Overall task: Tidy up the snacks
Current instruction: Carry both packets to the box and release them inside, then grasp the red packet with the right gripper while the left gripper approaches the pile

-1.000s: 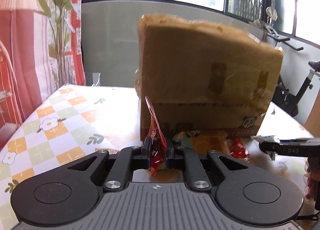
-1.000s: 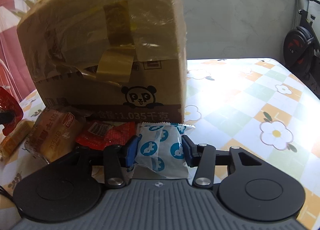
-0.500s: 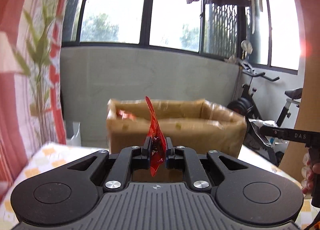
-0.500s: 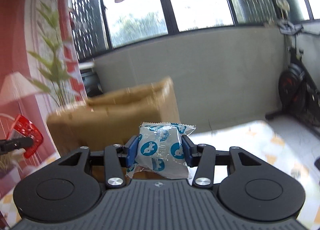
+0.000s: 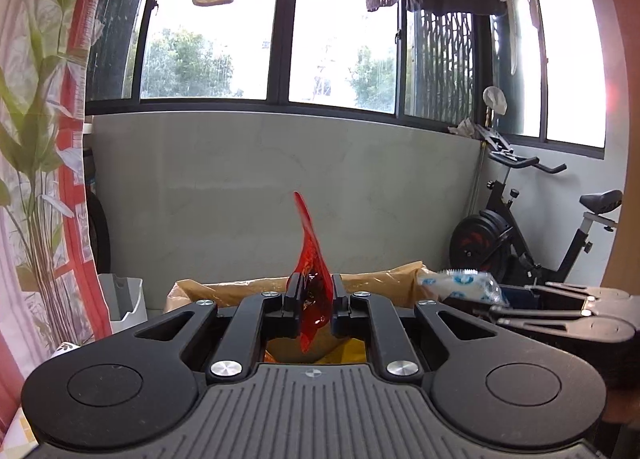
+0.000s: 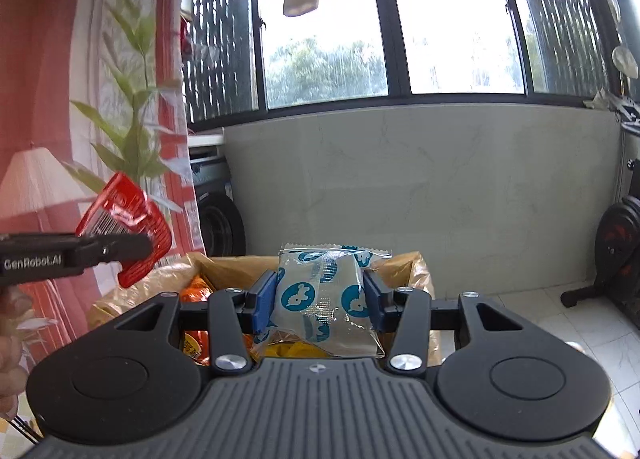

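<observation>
Hovering now over the open cardboard box at frame bottom, up from bench level a sec ago, left gripper pinches red packet, right gripper pinches blue-white packet w/ fingers clamped, so drop-in looks next.

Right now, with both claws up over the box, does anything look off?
Nothing stands out. The left claw pinches the red packet edge-on, and the right claw holds the blue-and-white packet squarely. Both are above the open cardboard box, which already holds orange snacks. No spill or tear is visible.
</observation>
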A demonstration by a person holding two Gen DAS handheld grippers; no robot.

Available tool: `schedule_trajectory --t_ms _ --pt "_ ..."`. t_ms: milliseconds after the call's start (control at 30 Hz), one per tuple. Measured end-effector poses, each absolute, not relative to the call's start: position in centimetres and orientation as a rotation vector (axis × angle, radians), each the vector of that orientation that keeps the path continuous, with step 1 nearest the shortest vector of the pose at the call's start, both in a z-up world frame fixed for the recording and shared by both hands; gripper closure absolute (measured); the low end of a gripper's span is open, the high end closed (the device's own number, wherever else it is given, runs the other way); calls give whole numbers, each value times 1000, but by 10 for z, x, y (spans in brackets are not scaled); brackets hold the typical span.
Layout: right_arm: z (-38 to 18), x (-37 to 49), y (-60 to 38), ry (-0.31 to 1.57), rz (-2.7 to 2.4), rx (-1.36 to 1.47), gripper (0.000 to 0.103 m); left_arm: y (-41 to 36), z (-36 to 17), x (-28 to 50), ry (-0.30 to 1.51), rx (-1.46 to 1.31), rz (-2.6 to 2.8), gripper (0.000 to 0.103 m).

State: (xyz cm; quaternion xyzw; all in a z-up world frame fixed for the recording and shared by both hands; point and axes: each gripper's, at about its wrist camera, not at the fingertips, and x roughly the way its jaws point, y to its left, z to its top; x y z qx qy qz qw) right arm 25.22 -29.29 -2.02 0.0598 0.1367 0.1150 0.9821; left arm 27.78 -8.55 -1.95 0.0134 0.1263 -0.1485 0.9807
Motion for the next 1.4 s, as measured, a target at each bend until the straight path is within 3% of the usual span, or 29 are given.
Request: schedule_trajectory --t_ms 33,100,133,700,867,1400 --pt "-24 254 -293 283 220 123 52 -86 -22 283 261 26 -290 80" --pt "-29 259 -290 291 207 131 48 -86 -26 287 280 24 -272 39" --pt "-30 258 -290 291 206 133 42 -83 -28 288 281 21 -265 37" --pt "-47 164 -293 184 187 266 39 8 -46 224 381 59 -245 36" --pt "-64 138 -277 174 153 276 32 43 -59 206 425 39 -222 35" --pt "-155 143 -260 470 187 107 32 45 -137 198 567 -35 -248 36"
